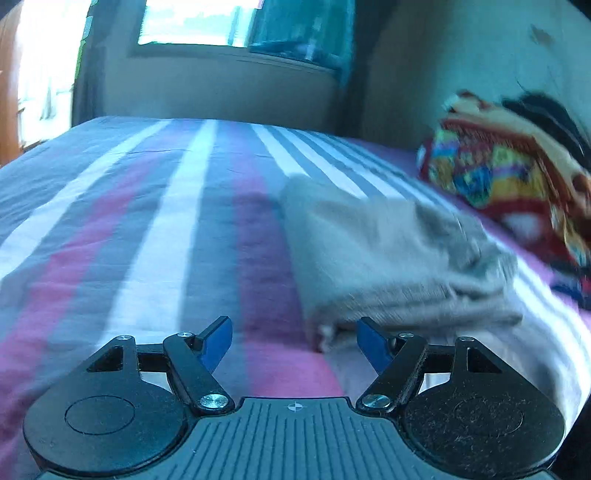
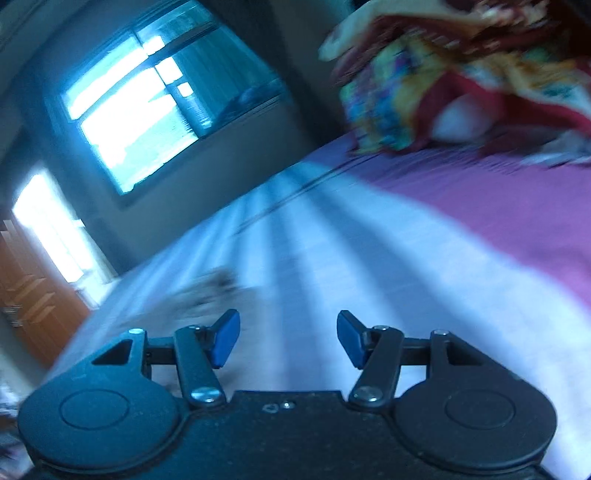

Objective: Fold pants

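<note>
The grey pants (image 1: 399,258) lie folded in a thick stack on the striped bed sheet (image 1: 155,221), to the right of centre in the left wrist view. My left gripper (image 1: 294,345) is open and empty, just short of the stack's near left corner. My right gripper (image 2: 288,338) is open and empty above the sheet (image 2: 369,266). In the blurred right wrist view a grey patch of the pants (image 2: 207,291) shows just beyond the left finger.
A crumpled multicoloured blanket (image 1: 509,177) lies on the bed at the right, also at the upper right in the right wrist view (image 2: 443,85). A wall with a window (image 1: 199,26) stands past the bed's far edge. A wooden door (image 2: 33,299) stands at the left.
</note>
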A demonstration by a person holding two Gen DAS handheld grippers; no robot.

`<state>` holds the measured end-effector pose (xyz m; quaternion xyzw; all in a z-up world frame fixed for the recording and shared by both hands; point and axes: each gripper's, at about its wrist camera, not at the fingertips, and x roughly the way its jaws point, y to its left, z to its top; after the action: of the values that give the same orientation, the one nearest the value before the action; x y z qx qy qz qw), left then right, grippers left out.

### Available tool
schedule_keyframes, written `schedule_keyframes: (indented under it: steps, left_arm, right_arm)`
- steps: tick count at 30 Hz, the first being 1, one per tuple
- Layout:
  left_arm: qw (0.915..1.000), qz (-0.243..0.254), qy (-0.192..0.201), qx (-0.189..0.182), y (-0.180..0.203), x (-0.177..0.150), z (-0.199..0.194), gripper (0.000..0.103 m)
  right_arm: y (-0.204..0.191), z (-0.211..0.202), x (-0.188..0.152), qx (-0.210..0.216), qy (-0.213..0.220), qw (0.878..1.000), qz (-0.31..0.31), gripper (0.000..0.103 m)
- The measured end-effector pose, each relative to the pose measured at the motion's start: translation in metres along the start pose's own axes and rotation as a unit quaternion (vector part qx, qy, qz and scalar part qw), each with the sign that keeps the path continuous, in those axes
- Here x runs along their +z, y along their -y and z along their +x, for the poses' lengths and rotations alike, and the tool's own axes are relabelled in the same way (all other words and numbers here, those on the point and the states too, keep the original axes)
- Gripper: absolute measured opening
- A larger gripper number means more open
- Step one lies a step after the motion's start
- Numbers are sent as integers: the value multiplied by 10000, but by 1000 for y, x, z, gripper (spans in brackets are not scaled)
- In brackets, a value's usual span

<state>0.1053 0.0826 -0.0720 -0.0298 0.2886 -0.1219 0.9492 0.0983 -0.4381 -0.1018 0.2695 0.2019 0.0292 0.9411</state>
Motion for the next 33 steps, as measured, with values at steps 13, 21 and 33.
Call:
schedule_keyframes:
  steps: [13, 21, 33]
  left_arm:
    - [9984, 50, 115, 552, -2, -7, 37, 79]
    - [9984, 51, 243, 513, -1, -12, 39, 80]
    - [9989, 113, 64, 449, -4, -4, 43, 82]
  right_arm:
    - [-85, 71, -22, 251, -1189, 9921, -299, 49]
    - [-101, 45, -14, 434, -221, 9975, -516, 20]
    - [-64, 60, -26, -16, -1268, 9881, 872, 69]
